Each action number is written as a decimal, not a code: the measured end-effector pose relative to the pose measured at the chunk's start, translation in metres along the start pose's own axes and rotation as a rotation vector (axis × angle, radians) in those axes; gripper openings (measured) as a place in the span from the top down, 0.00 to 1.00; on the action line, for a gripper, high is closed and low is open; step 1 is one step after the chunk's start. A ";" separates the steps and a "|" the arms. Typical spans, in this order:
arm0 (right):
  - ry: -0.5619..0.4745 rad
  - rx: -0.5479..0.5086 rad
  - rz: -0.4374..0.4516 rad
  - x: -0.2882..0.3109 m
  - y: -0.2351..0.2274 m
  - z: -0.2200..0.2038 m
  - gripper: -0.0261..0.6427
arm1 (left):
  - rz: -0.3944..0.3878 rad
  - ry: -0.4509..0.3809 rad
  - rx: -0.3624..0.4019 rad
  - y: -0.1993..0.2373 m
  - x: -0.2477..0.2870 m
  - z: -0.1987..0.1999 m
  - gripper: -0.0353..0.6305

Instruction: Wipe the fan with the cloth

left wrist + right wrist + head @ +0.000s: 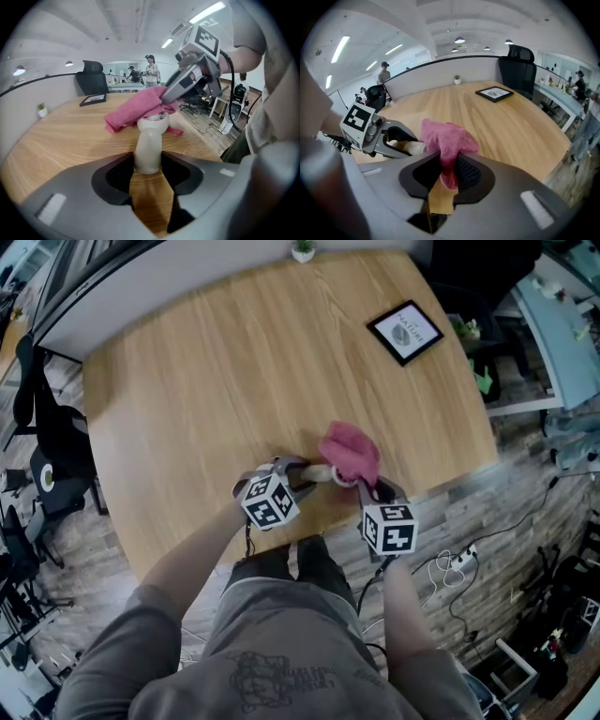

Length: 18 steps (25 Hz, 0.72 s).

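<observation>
Here we are at the near edge of the table (234, 362), and both tools are busy. The left gripper (147, 164) has its jaws clamped on the pale handle of the fan (148, 145), which it holds just above the wood with the head pointing away to the far side. The right gripper (449, 171) has its jaws pinched tight on a bunched fold of the pink cloth (445, 138), and the loose part of the cloth is draped right over the fan's head, touching it and hiding most of it. So this looks like the wiping itself, mid-stroke. To do it well, the left side should hold the handle firm and steady while the right drags the cloth across the head with light pressure. It helps to roll the fan a little, so that each face meets fresh fabric. The cloth is gripped by a small fold, so a hard tug could pull it free. The handle could also twist between the pads if pushed sideways. The picture frame (405, 332) sits well apart at the far right, out of the way.
</observation>
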State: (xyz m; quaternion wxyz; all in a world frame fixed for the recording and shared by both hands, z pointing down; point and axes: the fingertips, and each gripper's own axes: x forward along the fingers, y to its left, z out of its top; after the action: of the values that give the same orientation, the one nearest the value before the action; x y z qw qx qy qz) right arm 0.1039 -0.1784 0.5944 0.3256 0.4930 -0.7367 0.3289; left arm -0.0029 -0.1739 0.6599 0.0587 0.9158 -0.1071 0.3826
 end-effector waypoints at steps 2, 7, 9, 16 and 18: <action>-0.029 0.024 -0.050 -0.008 -0.013 0.006 0.84 | 0.006 0.002 -0.008 0.001 0.001 0.000 0.66; -0.121 0.084 -0.070 -0.034 -0.023 0.029 0.84 | 0.045 0.010 -0.110 0.006 -0.002 -0.005 0.64; -0.161 0.090 -0.060 -0.048 -0.021 0.042 0.84 | 0.045 -0.005 -0.144 0.007 -0.008 -0.006 0.62; -0.329 0.060 -0.005 -0.110 -0.007 0.099 0.84 | 0.099 -0.129 -0.194 0.020 -0.068 0.032 0.66; -0.382 0.046 0.013 -0.131 0.000 0.116 0.84 | 0.112 -0.188 -0.193 0.024 -0.090 0.054 0.66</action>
State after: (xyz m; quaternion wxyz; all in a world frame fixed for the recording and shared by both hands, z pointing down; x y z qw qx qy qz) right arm 0.1255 -0.2050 0.4232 0.1663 0.5490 -0.7806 0.2480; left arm -0.0330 -0.1935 0.5578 0.1145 0.9303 -0.1995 0.2859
